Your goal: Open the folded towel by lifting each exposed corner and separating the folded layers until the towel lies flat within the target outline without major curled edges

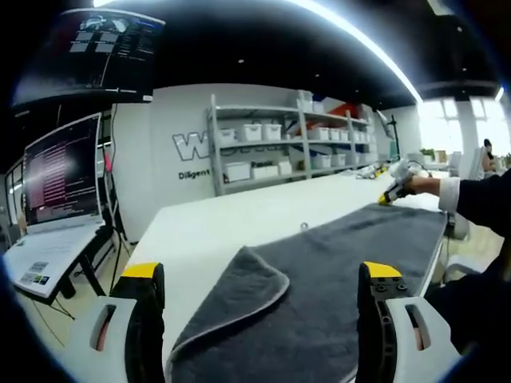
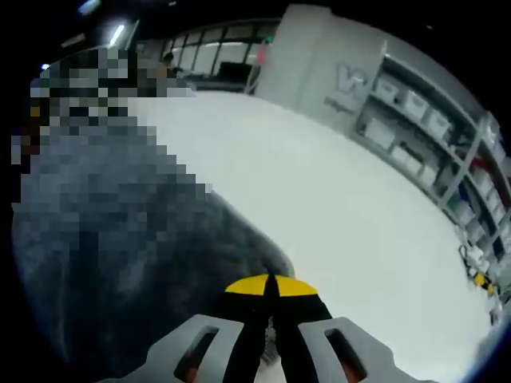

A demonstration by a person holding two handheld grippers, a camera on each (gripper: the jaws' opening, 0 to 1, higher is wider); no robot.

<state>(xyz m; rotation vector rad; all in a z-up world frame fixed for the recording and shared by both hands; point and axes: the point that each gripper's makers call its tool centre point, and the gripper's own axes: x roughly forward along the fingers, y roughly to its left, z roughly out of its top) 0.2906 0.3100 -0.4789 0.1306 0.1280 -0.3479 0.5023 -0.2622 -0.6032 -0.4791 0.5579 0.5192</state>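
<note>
A dark grey towel (image 1: 335,263) lies spread on the white table (image 1: 239,215), with its near left corner (image 1: 251,279) folded back over itself. My left gripper (image 1: 263,273) hovers low over the near end of the towel, jaws wide open and nothing between them. At the towel's far right corner is my right gripper (image 1: 393,194), held by a hand in a dark sleeve. In the right gripper view, that gripper (image 2: 268,287) is shut, with the towel's edge (image 2: 144,303) running right up to its yellow tips, so it looks pinched on that corner.
Bare white tabletop (image 2: 319,199) stretches beyond the towel. The table's left edge drops off toward a laptop on a stand (image 1: 60,171). Shelves with white bins (image 1: 279,144) line the back wall. The person's sleeve (image 1: 479,199) is at the right.
</note>
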